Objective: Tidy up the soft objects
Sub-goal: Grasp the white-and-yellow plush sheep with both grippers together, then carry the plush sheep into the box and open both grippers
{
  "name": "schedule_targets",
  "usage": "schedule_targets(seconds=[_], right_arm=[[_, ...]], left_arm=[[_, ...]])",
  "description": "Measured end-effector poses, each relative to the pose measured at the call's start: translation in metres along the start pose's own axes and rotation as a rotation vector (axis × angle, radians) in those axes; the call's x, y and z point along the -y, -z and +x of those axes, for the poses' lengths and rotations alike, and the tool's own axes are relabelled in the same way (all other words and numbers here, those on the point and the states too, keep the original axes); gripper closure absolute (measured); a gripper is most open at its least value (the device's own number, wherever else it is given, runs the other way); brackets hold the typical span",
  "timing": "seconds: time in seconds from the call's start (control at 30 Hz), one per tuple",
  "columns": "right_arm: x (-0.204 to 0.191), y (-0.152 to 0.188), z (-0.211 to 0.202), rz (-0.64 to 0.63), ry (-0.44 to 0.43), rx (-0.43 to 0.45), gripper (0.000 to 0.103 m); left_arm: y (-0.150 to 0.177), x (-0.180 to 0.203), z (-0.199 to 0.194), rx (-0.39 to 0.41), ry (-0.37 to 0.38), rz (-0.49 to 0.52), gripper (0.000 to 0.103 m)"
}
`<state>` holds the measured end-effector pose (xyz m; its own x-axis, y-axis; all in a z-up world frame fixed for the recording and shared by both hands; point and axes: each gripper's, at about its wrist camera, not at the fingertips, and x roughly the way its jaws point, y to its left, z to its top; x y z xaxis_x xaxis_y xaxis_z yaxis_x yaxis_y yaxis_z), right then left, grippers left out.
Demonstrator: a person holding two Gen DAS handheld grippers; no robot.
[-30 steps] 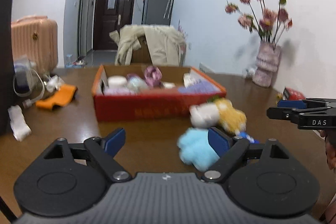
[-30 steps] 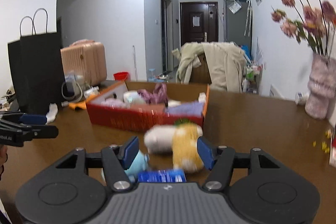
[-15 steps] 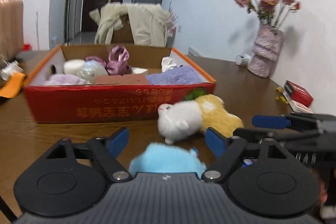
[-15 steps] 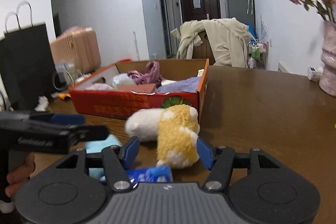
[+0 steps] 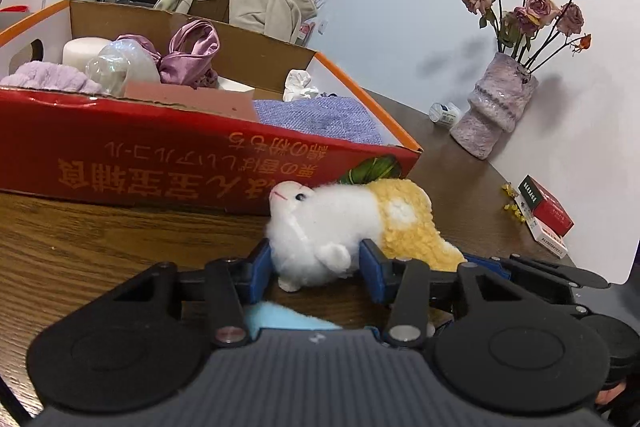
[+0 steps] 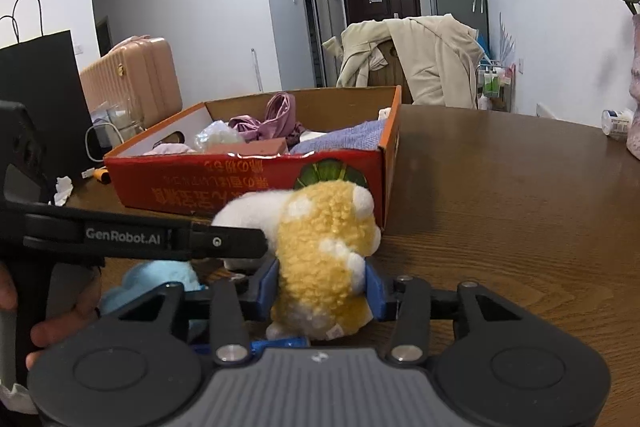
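Note:
A white and yellow plush toy lies on the wooden table in front of a red cardboard box. My left gripper is shut on the toy's white head. My right gripper is shut on its yellow body. The box holds several soft items, among them purple satin cloth and a lavender knit cloth. A light blue plush lies on the table under my left gripper and shows beside my right gripper.
A purple vase with dried roses stands at the right by the wall. A red and white packet lies near it. A black paper bag and a pink suitcase stand at the left. A chair with a beige coat stands behind the table.
Both grippers moved forward to the white and yellow plush and closed on it, left on the head, right on the body. The blue plush now lies beneath them.

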<state>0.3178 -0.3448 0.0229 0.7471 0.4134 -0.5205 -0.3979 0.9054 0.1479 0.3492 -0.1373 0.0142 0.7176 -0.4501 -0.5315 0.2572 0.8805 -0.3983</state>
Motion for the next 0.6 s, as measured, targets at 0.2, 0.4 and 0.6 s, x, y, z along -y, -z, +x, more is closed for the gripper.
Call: schedule_targets(seconds=[0.2, 0.4, 0.6], right_arm=[[0.006, -0.001, -0.006, 0.06, -0.01, 0.009, 0.062], [-0.027, -0.008, -0.064, 0.067, 0.035, 0.115, 0.062], [-0.07, 0.002, -0.116, 0.084, 0.026, 0.197, 0.062]], left_arm=[[-0.004, 0.005, -0.007, 0.02, 0.017, 0.002, 0.06], [-0.005, 0.035, -0.07, 0.16, 0.041, 0.065, 0.06], [-0.001, 0.04, -0.136, 0.208, 0.073, 0.108, 0.06]])
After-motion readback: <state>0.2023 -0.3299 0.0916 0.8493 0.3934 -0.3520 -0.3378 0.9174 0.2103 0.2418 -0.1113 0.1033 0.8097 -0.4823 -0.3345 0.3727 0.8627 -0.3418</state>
